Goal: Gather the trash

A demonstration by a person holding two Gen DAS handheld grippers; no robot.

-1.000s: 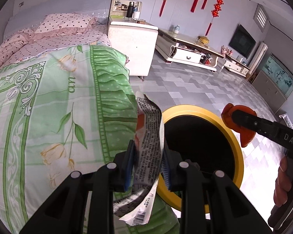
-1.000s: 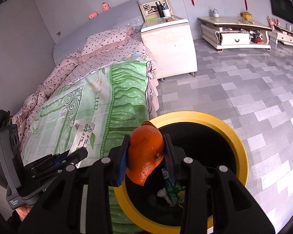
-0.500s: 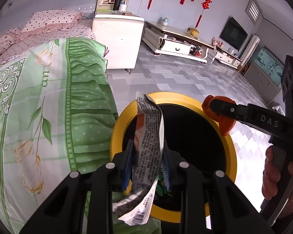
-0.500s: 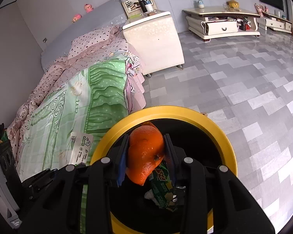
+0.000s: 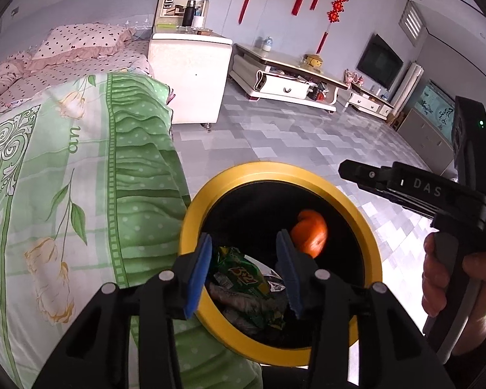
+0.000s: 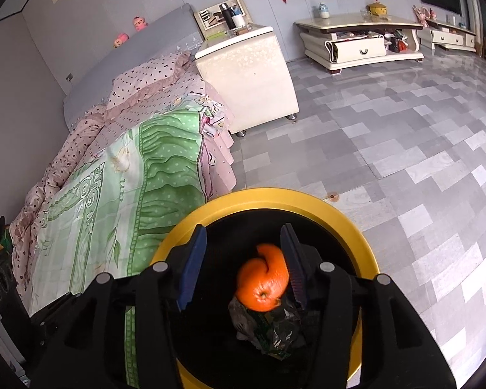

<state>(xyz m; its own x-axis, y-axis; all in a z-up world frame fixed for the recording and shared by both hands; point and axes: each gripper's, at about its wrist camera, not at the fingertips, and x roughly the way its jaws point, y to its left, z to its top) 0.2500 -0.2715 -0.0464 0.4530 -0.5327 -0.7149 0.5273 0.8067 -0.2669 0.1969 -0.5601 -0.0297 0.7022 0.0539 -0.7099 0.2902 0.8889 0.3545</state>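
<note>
A black bin with a yellow rim (image 5: 275, 169) stands on the floor beside the bed. My left gripper (image 5: 244, 240) hangs over its near edge, jaws opening, nothing between the blue pads. Below it lie a green snack wrapper (image 5: 239, 272) and crumpled grey wrapping (image 5: 243, 301). The right gripper (image 5: 345, 170) reaches in from the right, held by a hand (image 5: 437, 275). In the right wrist view the right gripper (image 6: 243, 230) is over the rim (image 6: 275, 194), jaws opening. An orange peel (image 6: 264, 278) is loose below the pads, inside the bin, also seen as the peel (image 5: 309, 233).
The bed with a green flowered quilt (image 5: 81, 194) lies right against the bin's left side. A white nightstand (image 5: 191, 74) stands behind it and a low TV cabinet (image 5: 285, 81) along the far wall. Grey tiled floor (image 6: 405, 162) spreads to the right.
Both grippers opened over the bin. The printed wrapper is gone from the left jaws. The orange peel has left the right jaws and is dropping into the bin.
</note>
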